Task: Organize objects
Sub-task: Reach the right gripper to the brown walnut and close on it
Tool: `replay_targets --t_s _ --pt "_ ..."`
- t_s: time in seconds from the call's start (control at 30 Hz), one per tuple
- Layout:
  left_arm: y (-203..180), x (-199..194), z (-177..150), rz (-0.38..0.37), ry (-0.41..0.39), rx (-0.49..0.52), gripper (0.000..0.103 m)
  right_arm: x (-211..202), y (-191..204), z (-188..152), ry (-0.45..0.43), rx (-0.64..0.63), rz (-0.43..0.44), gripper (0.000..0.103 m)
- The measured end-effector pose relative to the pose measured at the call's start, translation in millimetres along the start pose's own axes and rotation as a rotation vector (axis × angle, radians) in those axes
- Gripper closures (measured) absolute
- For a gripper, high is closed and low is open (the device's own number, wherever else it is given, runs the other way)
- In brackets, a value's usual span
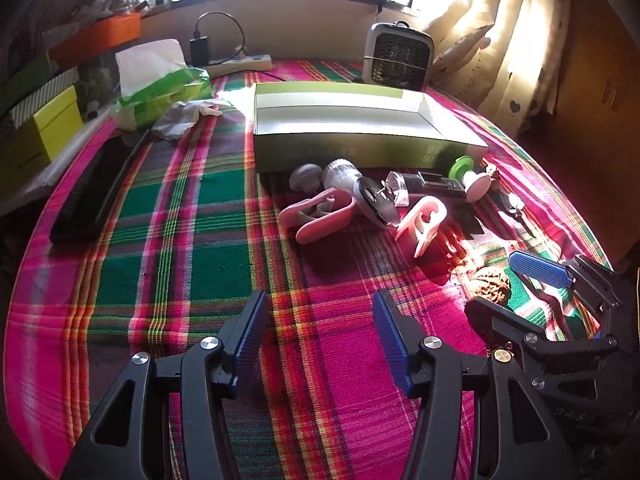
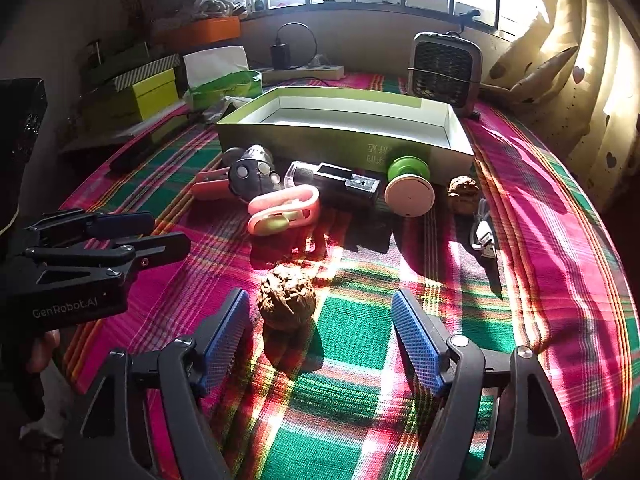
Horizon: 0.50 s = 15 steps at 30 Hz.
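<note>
A wrinkled brown walnut [image 2: 286, 300] lies on the plaid cloth between the blue pads of my right gripper [image 2: 320, 304]. It sits close to the left pad, and neither pad presses on it, so the gripper is open. In the left wrist view the same walnut [image 1: 490, 282] shows between the right gripper's fingers [image 1: 540, 268]. My left gripper [image 1: 320, 300] hovers open over bare cloth with nothing between its fingers. An open green box [image 1: 360, 148] with a white inside stands behind a pile of small items: pink clips [image 1: 420, 220], a green-and-white spool [image 2: 408, 192] and a second walnut [image 2: 463, 192].
A white USB cable [image 2: 484, 236] lies right of the pile. A small heater [image 1: 400, 56] stands behind the box, with a tissue pack [image 1: 160, 84] and stacked boxes [image 1: 44, 128] at the left. A long black brush [image 1: 92, 196] lies near the left edge. Curtains hang at the right.
</note>
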<state>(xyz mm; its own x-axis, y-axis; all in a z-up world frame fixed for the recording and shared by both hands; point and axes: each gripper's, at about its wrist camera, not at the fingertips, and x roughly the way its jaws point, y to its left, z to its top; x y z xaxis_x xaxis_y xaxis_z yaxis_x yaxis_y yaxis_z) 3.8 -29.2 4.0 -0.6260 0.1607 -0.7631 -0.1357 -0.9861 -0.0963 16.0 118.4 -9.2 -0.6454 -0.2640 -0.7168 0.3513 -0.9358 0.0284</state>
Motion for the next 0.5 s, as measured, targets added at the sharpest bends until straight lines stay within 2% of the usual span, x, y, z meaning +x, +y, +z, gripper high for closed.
replay_targets --t_s 0.2,0.4,0.5 --pt "6.8 3.2 5.9 -0.034 0.003 0.013 0.05 0.7 1.7 1.1 -0.007 -0.006 0.005 0.048" --pt "14.8 7.8 18.4 -0.07 -0.013 0.031 0.05 1.3 -1.4 2.6 -0.011 0.005 -0.001 0.071" --pt "18.2 10.9 25.0 -0.082 -0.019 0.04 0.05 1.7 -4.6 3.5 -0.011 0.019 0.004 0.074"
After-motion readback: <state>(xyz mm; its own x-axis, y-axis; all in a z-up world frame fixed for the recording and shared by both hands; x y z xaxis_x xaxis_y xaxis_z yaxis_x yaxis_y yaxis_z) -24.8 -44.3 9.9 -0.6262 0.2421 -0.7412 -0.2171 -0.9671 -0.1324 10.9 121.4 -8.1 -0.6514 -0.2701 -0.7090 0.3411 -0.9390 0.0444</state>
